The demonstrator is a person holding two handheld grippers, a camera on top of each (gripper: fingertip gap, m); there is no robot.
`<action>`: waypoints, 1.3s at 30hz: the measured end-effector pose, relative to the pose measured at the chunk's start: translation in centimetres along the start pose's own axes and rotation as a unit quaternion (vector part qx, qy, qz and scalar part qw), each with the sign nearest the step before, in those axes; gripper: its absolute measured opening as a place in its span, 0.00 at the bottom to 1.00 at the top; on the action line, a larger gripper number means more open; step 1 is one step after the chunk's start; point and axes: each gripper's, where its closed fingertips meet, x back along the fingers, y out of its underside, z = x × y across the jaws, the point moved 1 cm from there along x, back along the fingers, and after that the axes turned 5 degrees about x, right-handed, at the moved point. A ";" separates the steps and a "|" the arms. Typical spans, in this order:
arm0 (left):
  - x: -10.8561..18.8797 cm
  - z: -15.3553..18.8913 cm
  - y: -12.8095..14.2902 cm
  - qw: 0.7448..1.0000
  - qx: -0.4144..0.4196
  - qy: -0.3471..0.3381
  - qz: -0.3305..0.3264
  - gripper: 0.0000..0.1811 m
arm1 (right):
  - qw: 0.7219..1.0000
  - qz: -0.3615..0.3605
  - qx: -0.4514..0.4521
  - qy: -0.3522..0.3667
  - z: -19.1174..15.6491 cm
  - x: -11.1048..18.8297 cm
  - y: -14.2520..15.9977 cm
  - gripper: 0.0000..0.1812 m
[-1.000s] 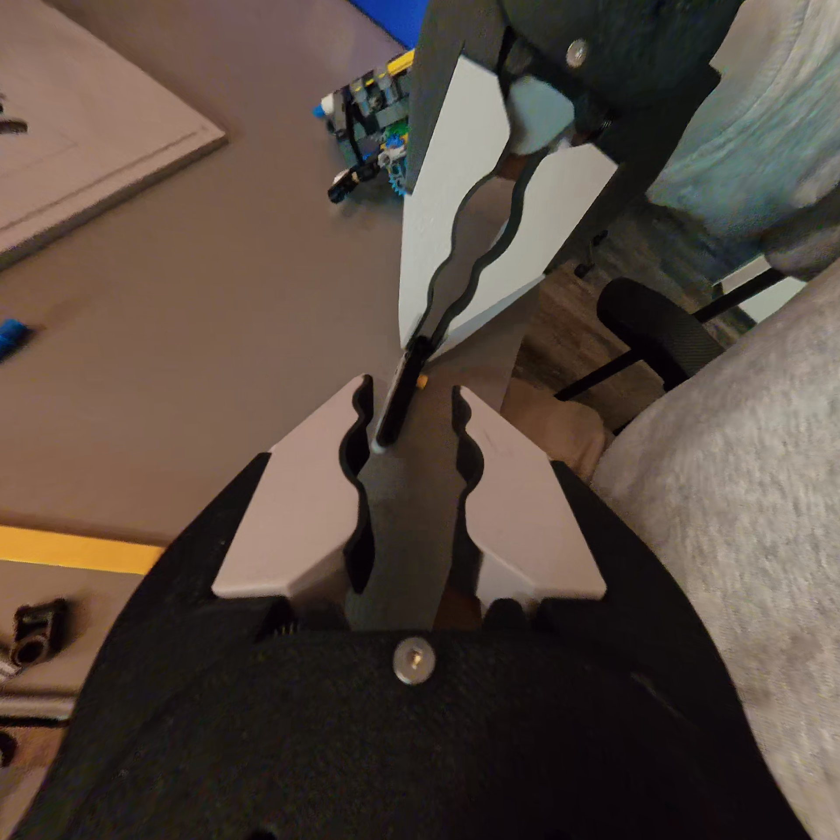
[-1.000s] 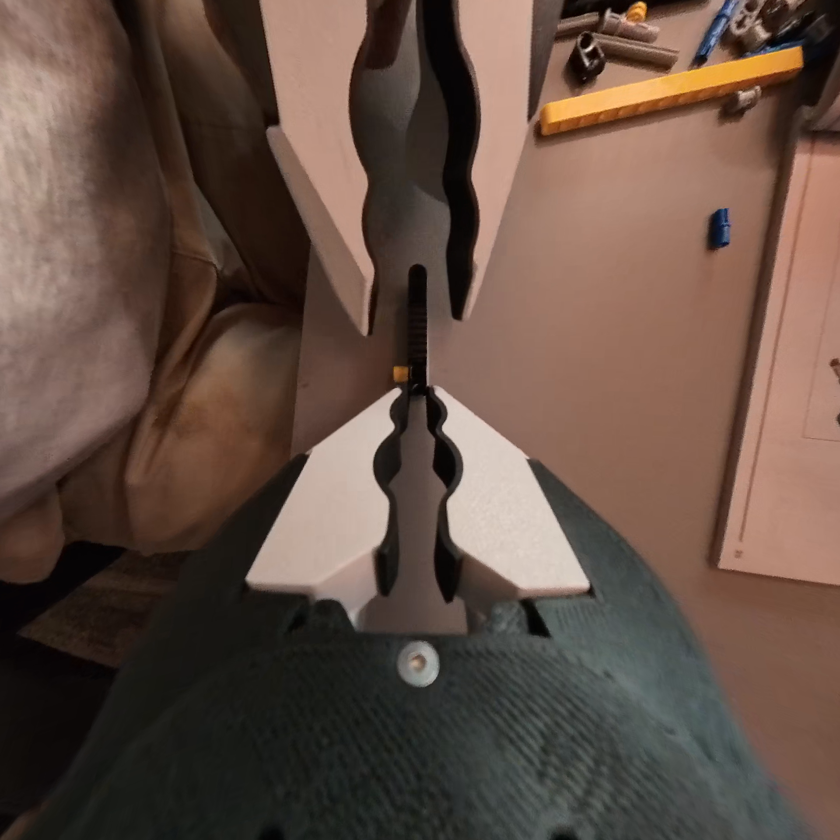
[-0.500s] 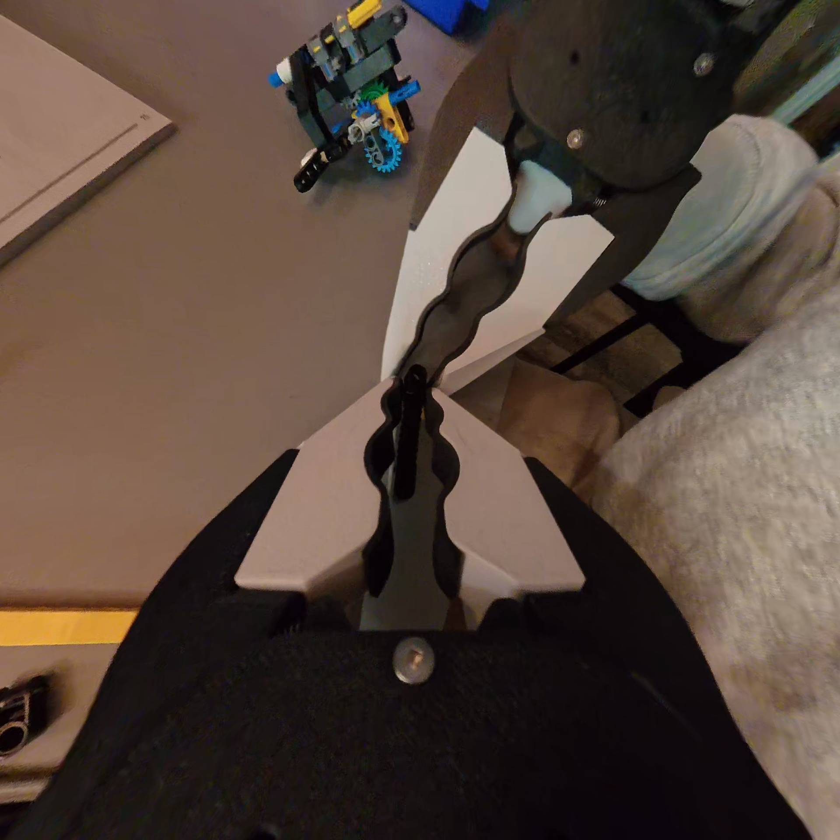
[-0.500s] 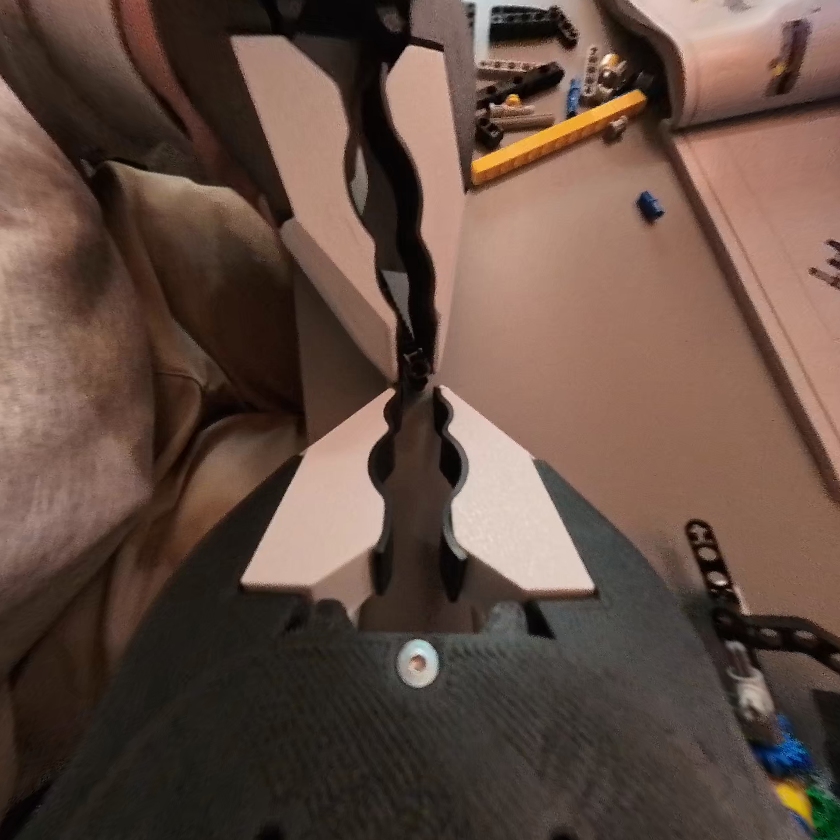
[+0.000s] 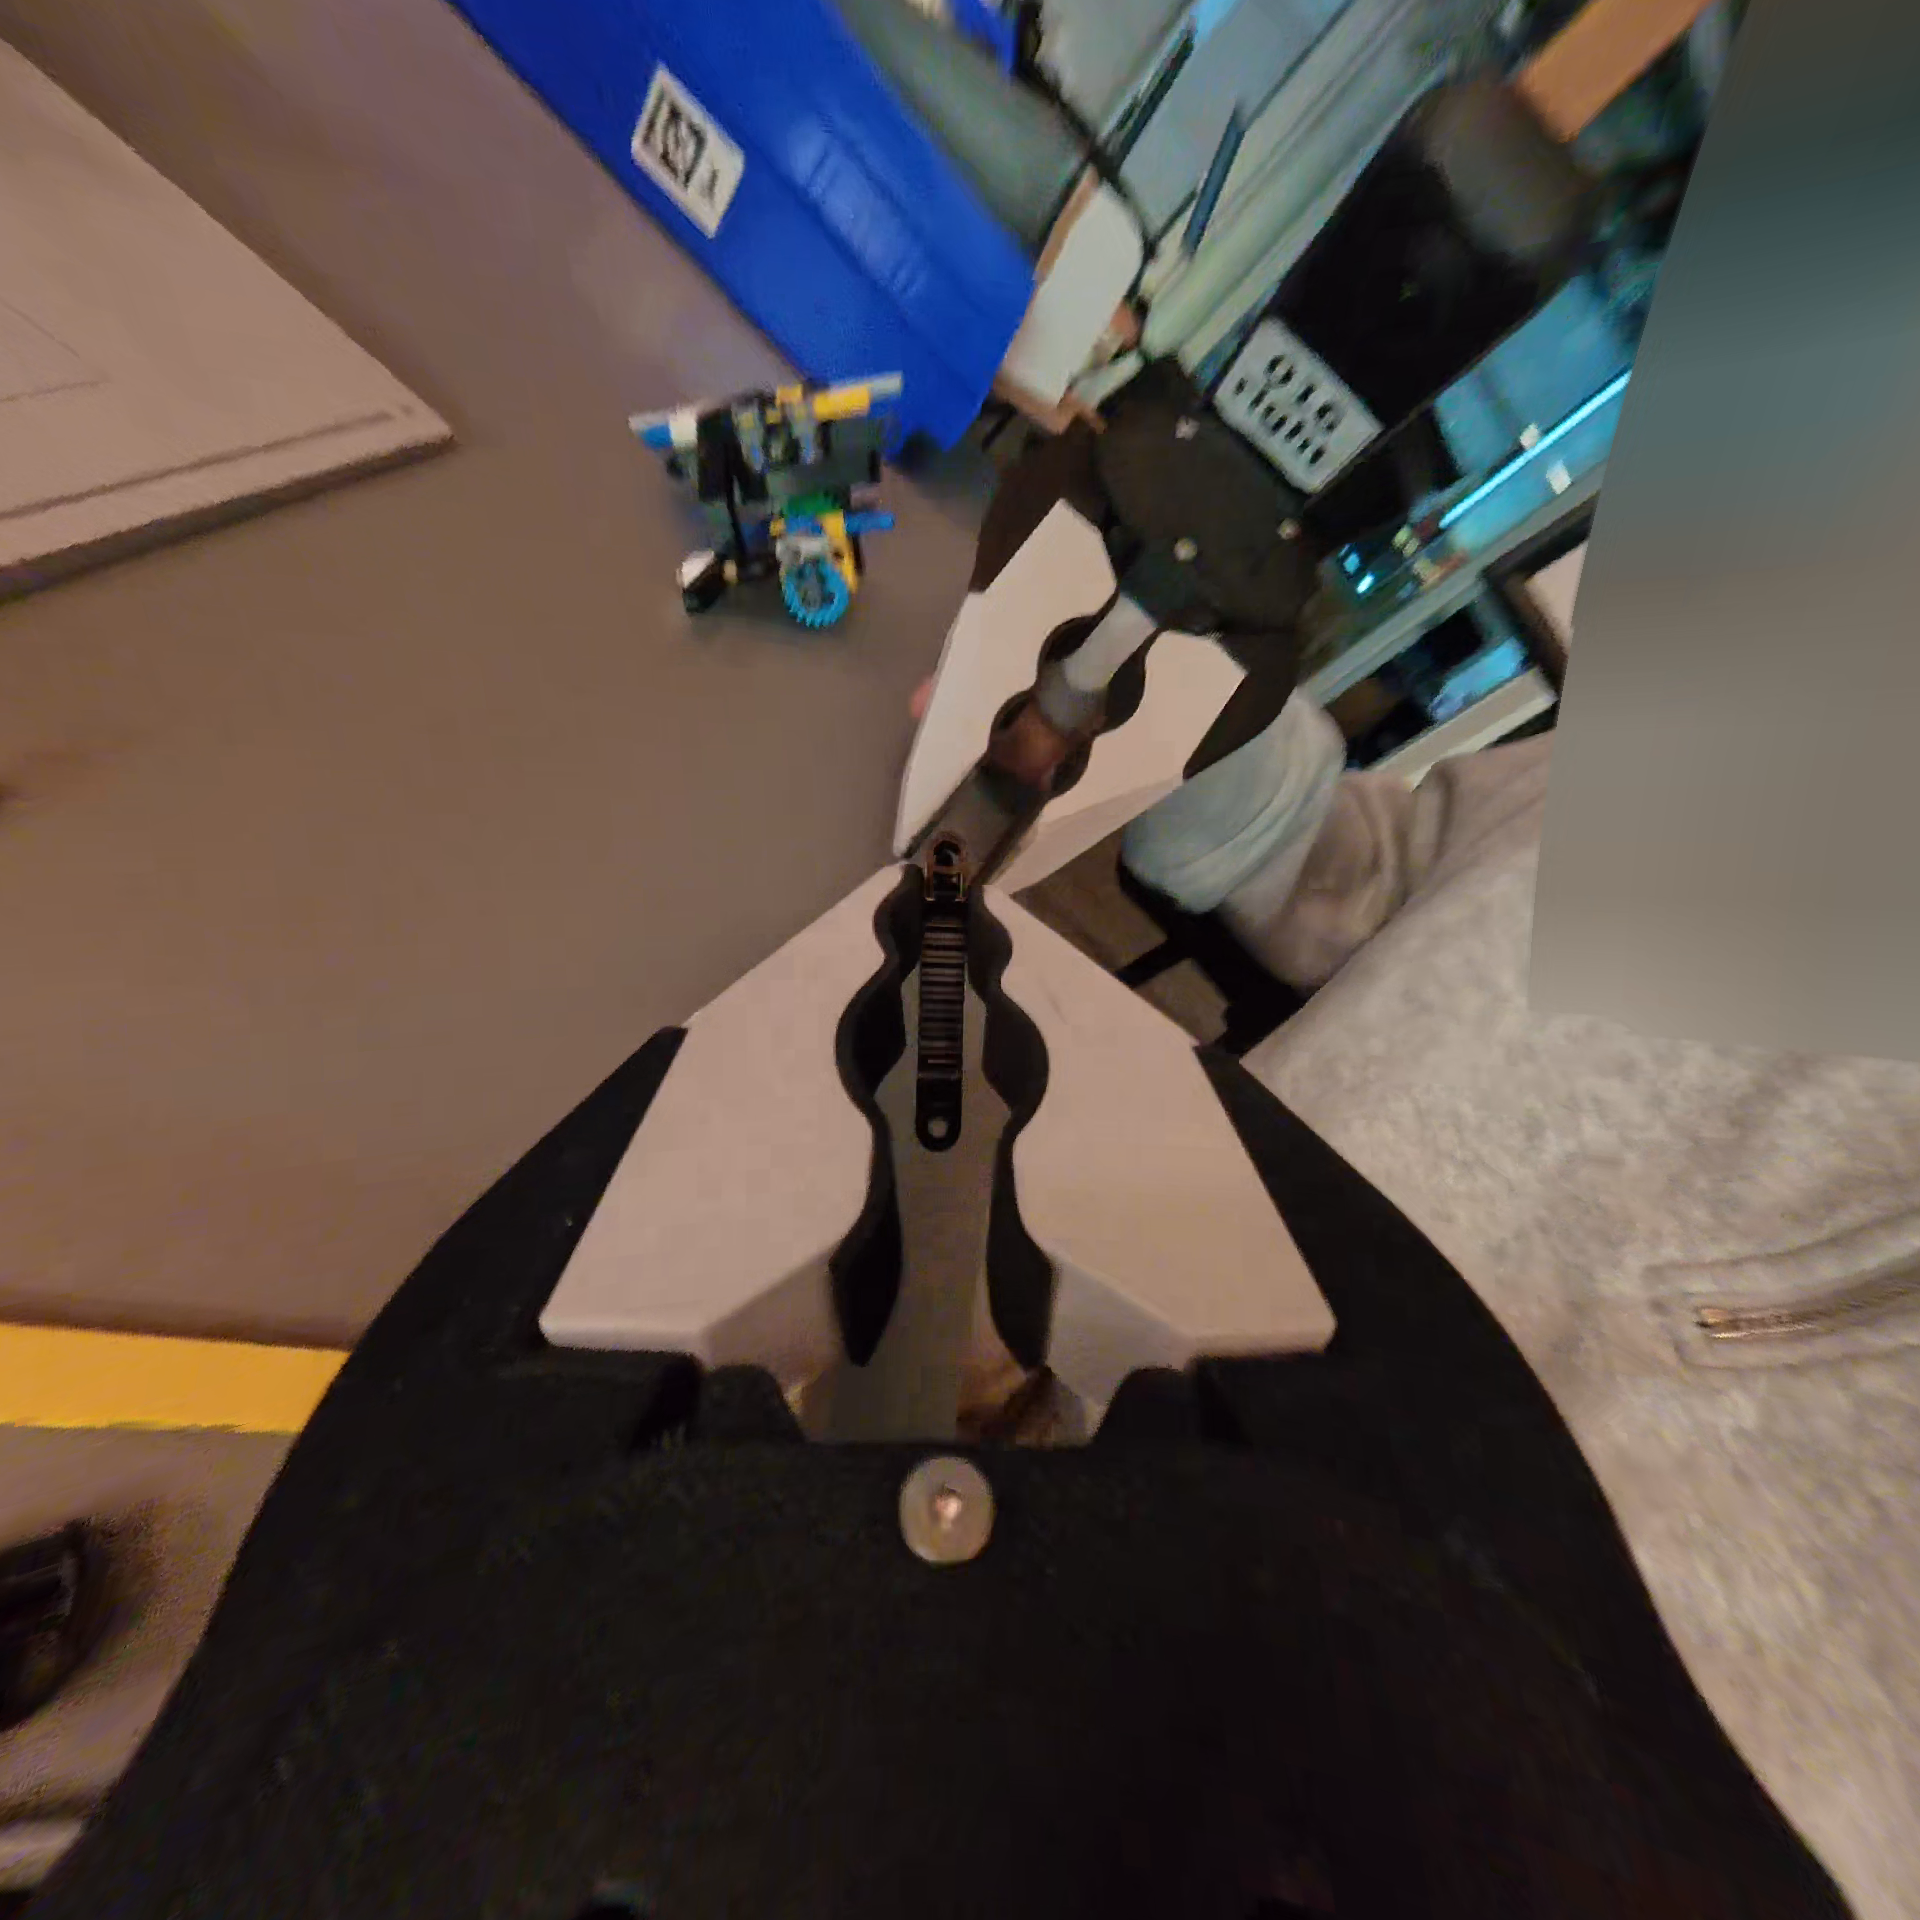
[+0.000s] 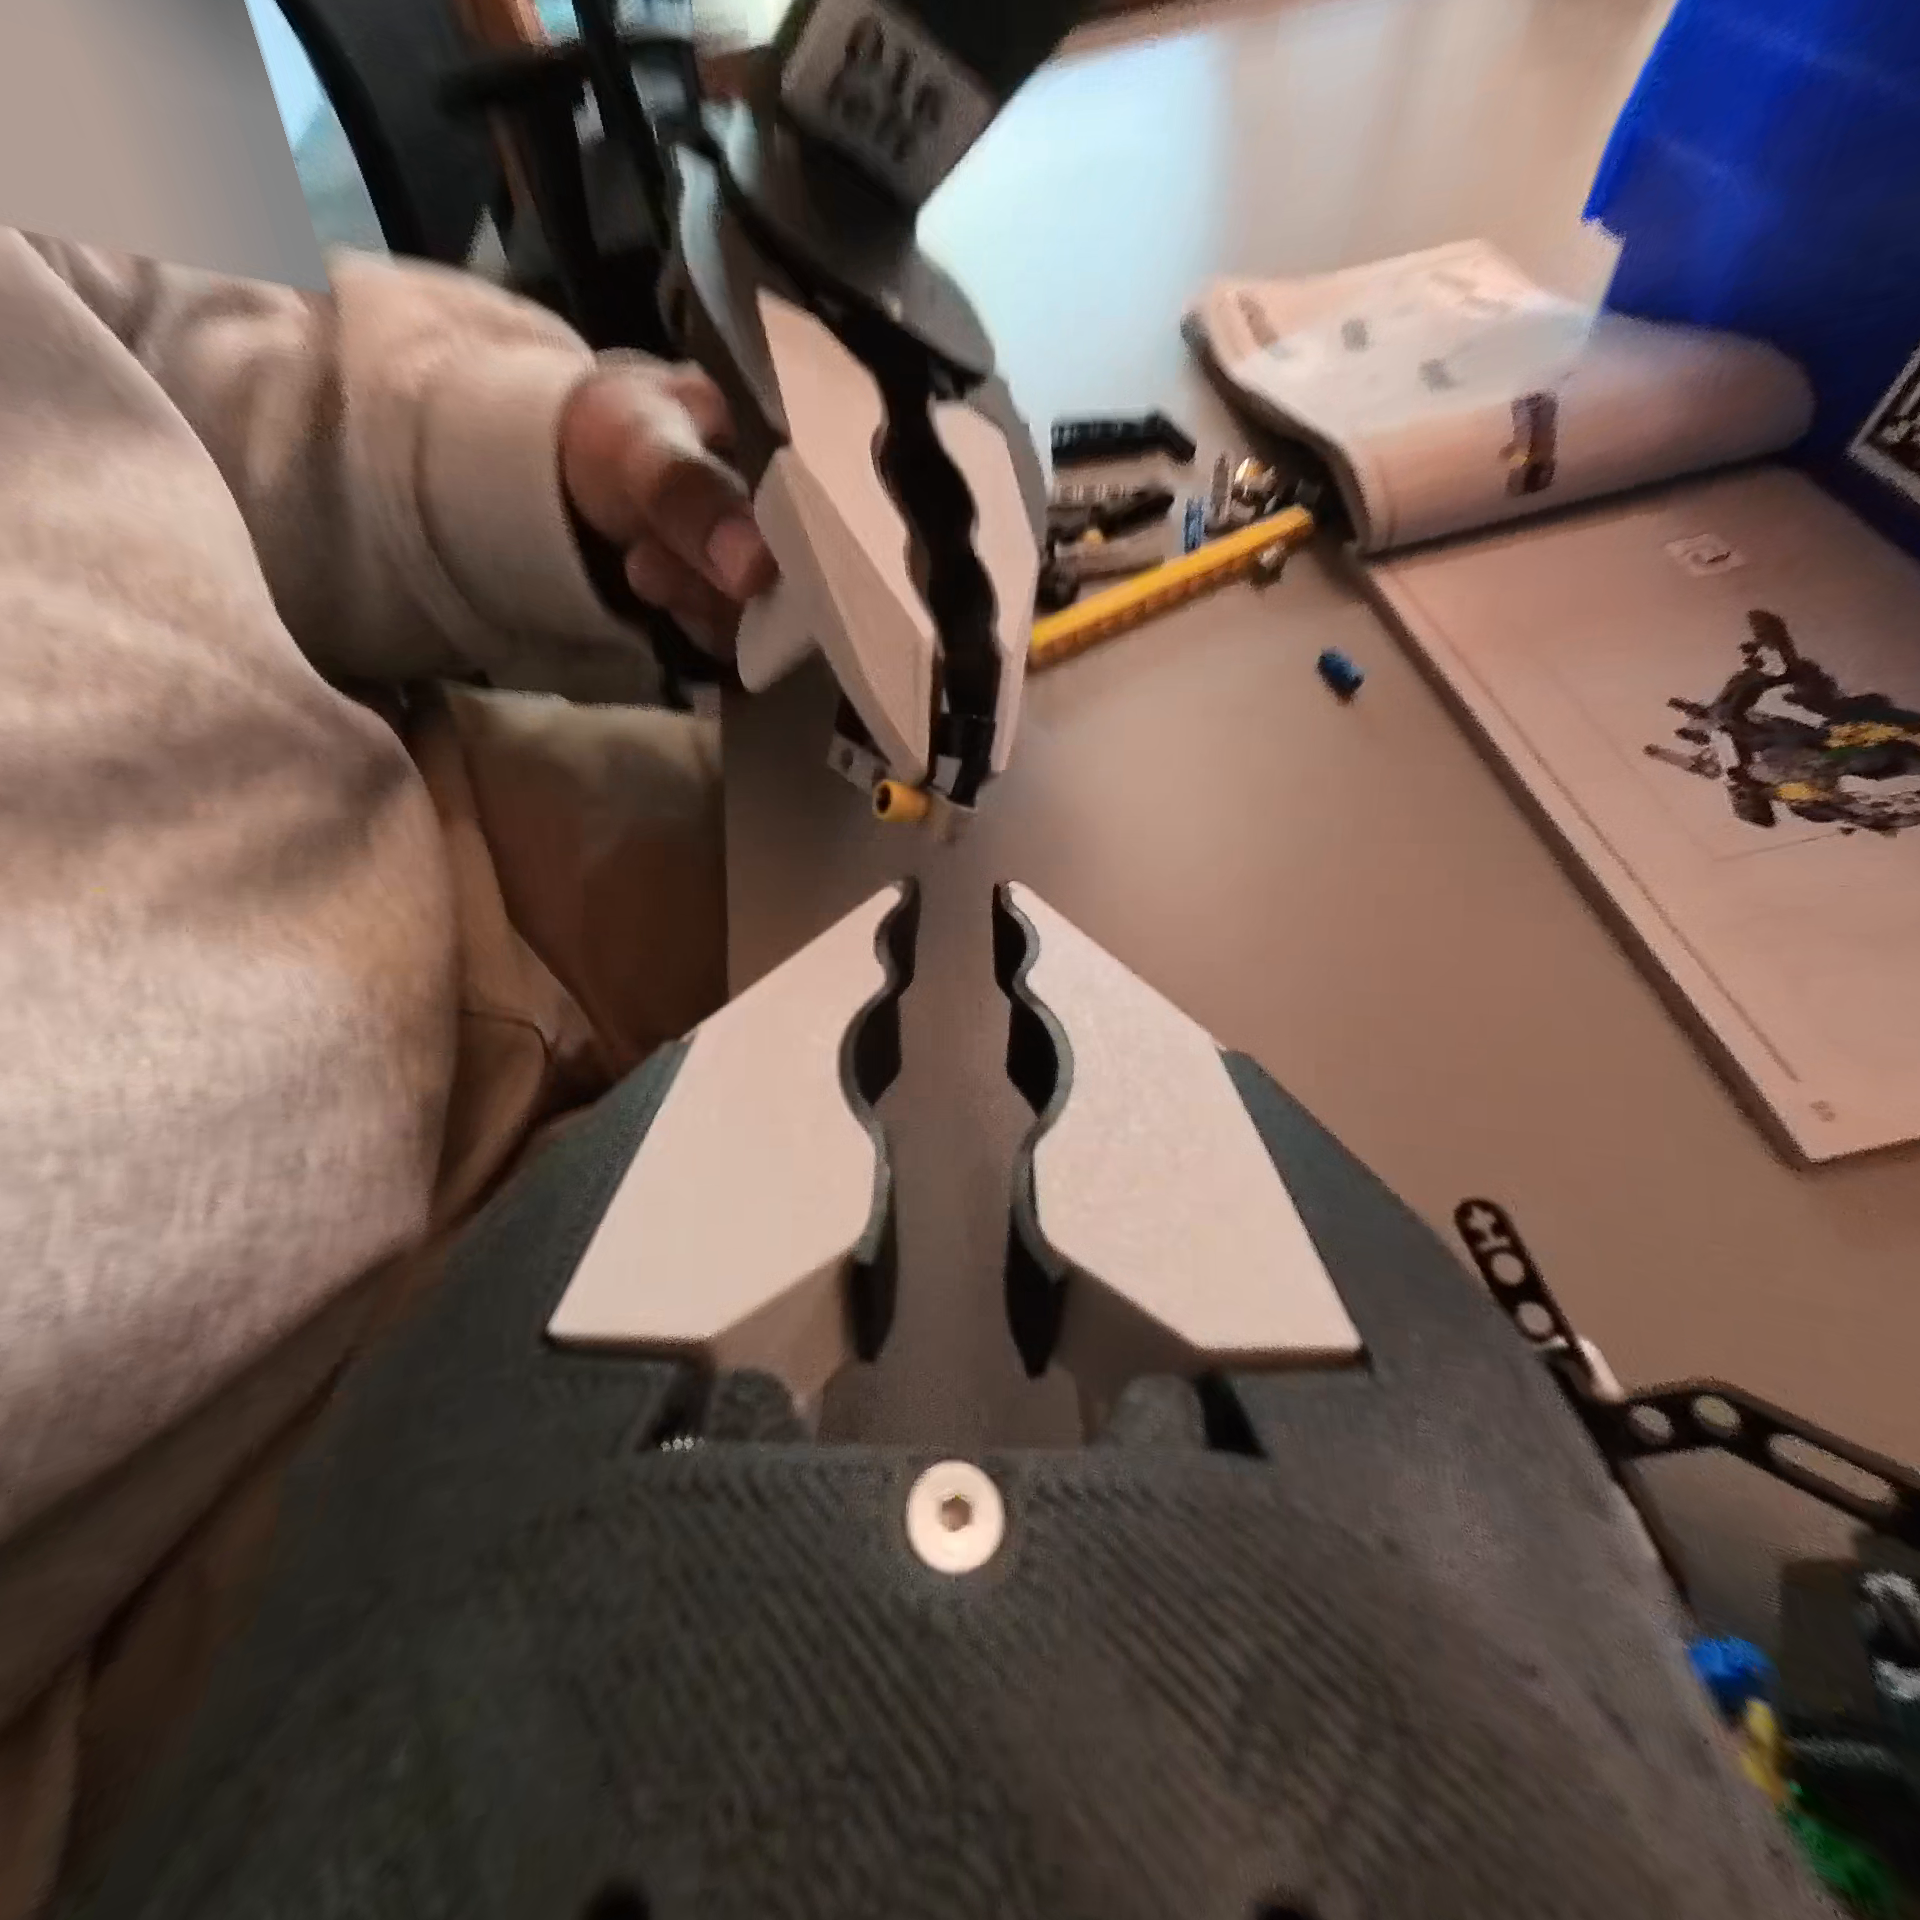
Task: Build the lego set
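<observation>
My left gripper (image 5: pixel 945 883) is shut on a thin black toothed lego piece (image 5: pixel 940 1008) that runs back between its fingers. In the right wrist view the left gripper (image 6: pixel 951 779) hangs over the table, a hand (image 6: pixel 665 520) around it, with the black piece (image 6: pixel 966 743) and a yellow pin (image 6: pixel 899 802) at its tips. My right gripper (image 6: pixel 956 904) is open and empty just below those tips, not touching. It also shows in the left wrist view (image 5: pixel 982 805), tip to tip with the left. The part-built lego model (image 5: pixel 774 499) stands on the grey table beyond.
A blue bin (image 5: pixel 831 208) stands behind the model. An open instruction booklet (image 6: pixel 1662 831) lies at the right, with a yellow beam (image 6: pixel 1164 592), a blue pin (image 6: pixel 1340 670) and several loose black parts (image 6: pixel 1112 431) nearby. Black beams (image 6: pixel 1662 1444) lie at the near right. Left tips and right tips are each some 12 cm from the blue pin (image 6: pixel 1340 670).
The black piece has passed from the right gripper to the left: the left shut on it, the right opened and drew back a little. Both views have tilted up.
</observation>
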 end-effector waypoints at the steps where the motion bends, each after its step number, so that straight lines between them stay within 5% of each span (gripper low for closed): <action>1: 0.3 0.2 -0.4 1.000 -0.001 0.011 0.014 0.03 | 0.999 0.025 -0.018 -0.005 0.0 0.1 -0.8 0.08; 5: 0.7 1.3 -1.2 0.998 -0.019 0.044 0.051 0.03 | 0.989 0.106 -0.094 -0.037 -0.1 0.1 -3.0 0.09; 16: 1.1 2.2 -2.2 0.991 0.008 0.093 0.099 0.03 | 0.981 0.153 -0.111 -0.039 0.0 0.4 -4.2 0.04; 39: 1.3 2.1 -2.5 0.979 0.104 0.158 0.080 0.03 | 0.984 0.129 -0.114 -0.039 -0.2 0.5 -4.2 0.03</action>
